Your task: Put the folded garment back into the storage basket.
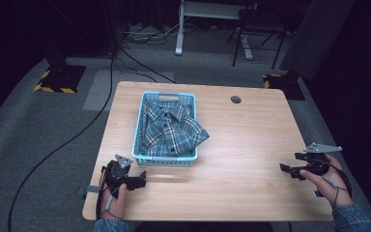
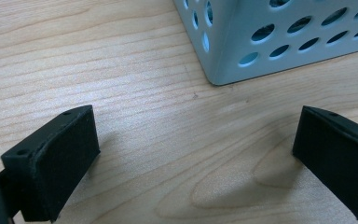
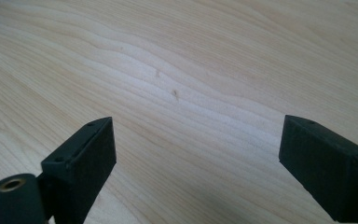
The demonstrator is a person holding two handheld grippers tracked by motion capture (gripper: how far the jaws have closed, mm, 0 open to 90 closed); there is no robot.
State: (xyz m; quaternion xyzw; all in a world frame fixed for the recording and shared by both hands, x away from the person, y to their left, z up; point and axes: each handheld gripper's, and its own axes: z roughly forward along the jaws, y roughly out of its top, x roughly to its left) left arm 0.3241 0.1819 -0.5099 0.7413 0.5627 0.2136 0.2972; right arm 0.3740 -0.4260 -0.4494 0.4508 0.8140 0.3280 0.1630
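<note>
A light blue perforated basket (image 1: 140, 126) stands on the wooden table (image 1: 251, 135), left of centre. Inside it lies a crumpled blue plaid shirt (image 1: 171, 128). My left gripper (image 1: 140, 180) rests on the table just below the basket's near left corner, open and empty. In the left gripper view the basket corner (image 2: 233, 51) sits a short way beyond the gripper (image 2: 193, 154), whose jaws stand wide apart. My right gripper (image 1: 285, 169) is held near the table's right edge, open, with nothing between its jaws. The right gripper view has that gripper (image 3: 198, 158) over bare wood.
A round cable hole (image 1: 235, 99) is in the table's far right part. Beyond the table are grey carpet, black cables (image 1: 77, 130), a white desk leg (image 1: 179, 29) and stands with yellow-black striped bases (image 1: 55, 87).
</note>
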